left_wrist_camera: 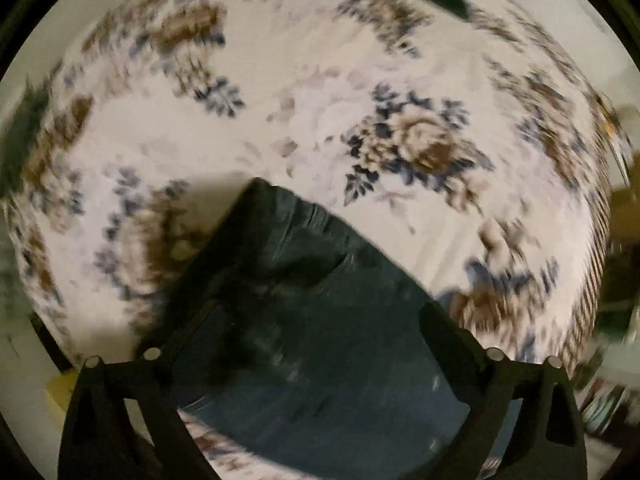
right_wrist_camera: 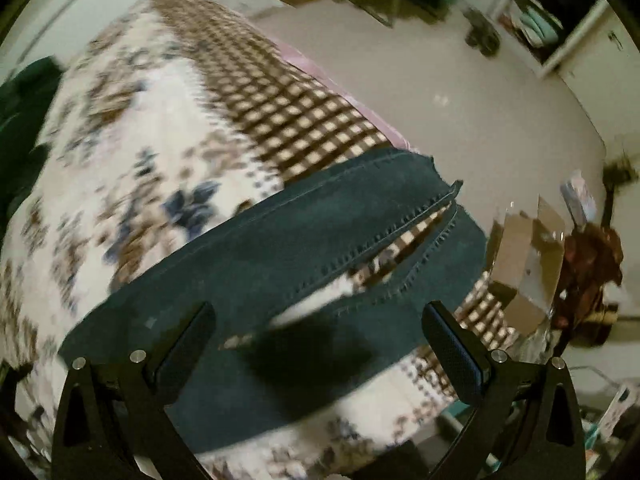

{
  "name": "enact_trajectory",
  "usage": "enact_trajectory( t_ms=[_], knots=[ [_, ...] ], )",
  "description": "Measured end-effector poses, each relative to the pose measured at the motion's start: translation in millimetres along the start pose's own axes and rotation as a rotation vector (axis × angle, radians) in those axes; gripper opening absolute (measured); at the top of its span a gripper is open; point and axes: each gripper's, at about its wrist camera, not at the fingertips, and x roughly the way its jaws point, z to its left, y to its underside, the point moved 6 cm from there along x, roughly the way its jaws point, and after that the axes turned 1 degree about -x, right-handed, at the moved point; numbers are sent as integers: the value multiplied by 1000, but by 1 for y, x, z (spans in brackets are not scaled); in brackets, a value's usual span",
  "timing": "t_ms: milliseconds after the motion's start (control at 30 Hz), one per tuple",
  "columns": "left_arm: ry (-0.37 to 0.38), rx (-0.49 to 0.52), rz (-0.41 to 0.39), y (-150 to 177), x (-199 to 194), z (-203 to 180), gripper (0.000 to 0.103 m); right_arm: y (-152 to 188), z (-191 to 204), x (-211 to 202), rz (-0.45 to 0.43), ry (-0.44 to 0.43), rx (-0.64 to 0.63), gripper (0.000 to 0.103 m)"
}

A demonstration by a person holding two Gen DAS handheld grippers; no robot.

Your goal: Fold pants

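Dark teal pants lie on a bed with a white floral cover. In the left wrist view my left gripper is open, its fingers spread wide over the waist end of the pants. In the right wrist view the two pant legs lie side by side with stitched seams, a narrow gap between them, their hems near the bed's edge. My right gripper is open just above the legs, holding nothing.
The bed cover has a brown checked border along its edge. Beyond it is pale floor, a cardboard box, a shelf and clutter. Dark green cloth lies at the left edge of the bed.
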Motion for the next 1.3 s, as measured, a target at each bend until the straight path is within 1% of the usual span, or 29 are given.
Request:
enact_trajectory(
  t_ms=[100,200,233,300,400,433,467,500,533,567,633,700,733,767,800,833,867,900,933,967,1000,1067,1100,1167,1200,1233,1300],
  knots=[
    [-1,-81,67,-24,57,-6,83,-28,-8,65,43,18,27,103],
    [15,-138,99,-34,92,-9,80,-48,-22,114,92,19,81,103],
    [16,-151,105,-35,101,-9,80,-51,-27,124,105,19,98,103],
    [7,-158,96,-36,109,-11,80,-65,-37,150,134,8,150,103],
    [-15,-141,76,-32,110,-16,80,-84,-47,183,177,-15,244,103],
    [-15,-140,67,-32,110,-17,77,-88,-49,191,185,-20,269,103],
    [-17,-140,57,-31,108,-17,72,-94,-49,201,192,-35,295,103],
    [-14,-142,50,-32,108,-17,50,-98,-48,207,197,-39,308,103],
    [9,-143,43,-30,106,-16,28,-101,-45,214,199,-37,313,103],
    [53,-145,37,-29,105,-16,26,-103,-41,220,204,-31,307,103],
    [97,-138,8,-25,100,-14,21,-103,-33,231,225,-18,292,103],
    [144,-132,-19,-18,92,-11,16,-99,-26,241,259,6,271,100],
    [181,-136,-37,-13,86,-8,15,-98,-22,243,259,6,267,93],
    [205,-134,-55,-9,79,-6,15,-96,-23,241,245,17,260,79],
    [235,-122,-80,-3,68,-3,14,-97,-22,240,229,25,257,67],
    [264,-123,-96,1,60,2,14,-96,-23,236,209,31,251,36],
    [293,-124,-113,7,51,7,13,-93,-24,232,194,31,254,12],
    [313,-120,-124,6,46,13,12,-91,-25,228,183,17,254,12],
    [345,-123,-138,8,38,23,10,-88,-25,223,169,6,239,8],
    [378,-125,-149,16,28,30,4,-84,-28,216,152,-4,225,7],
    [397,-121,-154,20,22,35,4,-80,-28,208,134,-12,210,7],
    [461,-134,-165,35,1,52,4,-65,-36,184,89,-33,181,6],
    [467,-124,-171,38,-5,59,4,-56,-42,171,76,-45,176,6],
    [490,-126,-171,59,-20,80,4,-30,-56,142,51,-63,166,4],
    [488,-124,-168,69,-25,93,4,-18,-64,133,45,-72,166,4],
    [486,-134,-156,83,-27,106,4,-2,-74,121,37,-82,168,4],
    [488,-155,-126,106,-26,131,4,18,-96,102,43,-87,179,4]
  ],
)
